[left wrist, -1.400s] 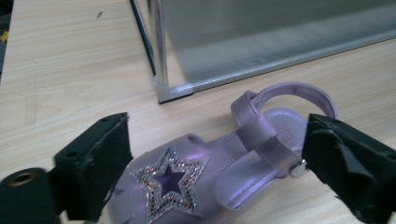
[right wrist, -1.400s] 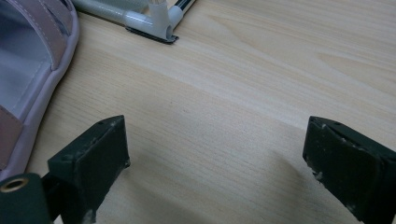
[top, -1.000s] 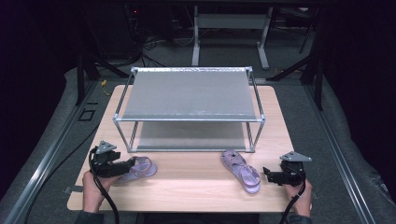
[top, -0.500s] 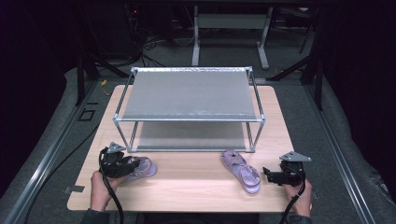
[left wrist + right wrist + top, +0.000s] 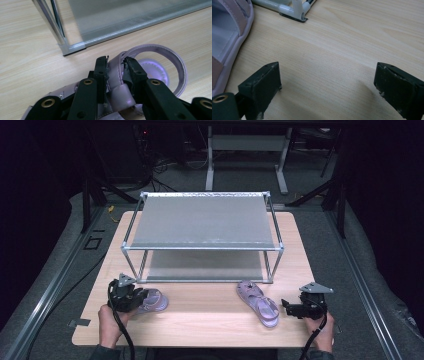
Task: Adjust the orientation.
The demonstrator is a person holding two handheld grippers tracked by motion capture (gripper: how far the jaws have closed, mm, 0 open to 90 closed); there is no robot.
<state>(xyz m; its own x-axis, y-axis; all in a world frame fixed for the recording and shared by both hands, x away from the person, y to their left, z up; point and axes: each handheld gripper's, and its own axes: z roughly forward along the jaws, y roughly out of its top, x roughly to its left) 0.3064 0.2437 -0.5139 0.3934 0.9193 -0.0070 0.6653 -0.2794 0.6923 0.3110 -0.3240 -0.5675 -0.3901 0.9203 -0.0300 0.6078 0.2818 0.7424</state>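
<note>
High view: left gripper [image 5: 134, 298] on lilac strappy plastic sandal [image 5: 151, 301] at table's front-left, just before two-tier metal-frame shoe rack [image 5: 202, 238]. Second lilac sandal [image 5: 258, 303] lies front-right, long axis slanting away from rack, just left of right gripper [image 5: 287, 307], near it but apart.

Left gripper view: jaws pinching sandal's strap [image 5: 115, 75]; heel loop extends ahead, rack's lower shelf [image 5: 130, 15] beyond, near.

Right gripper view: jaws spread wide over bare light wooden tabletop [image 5: 342, 50]; second sandal's sole edge at left, outside jaws.
</note>
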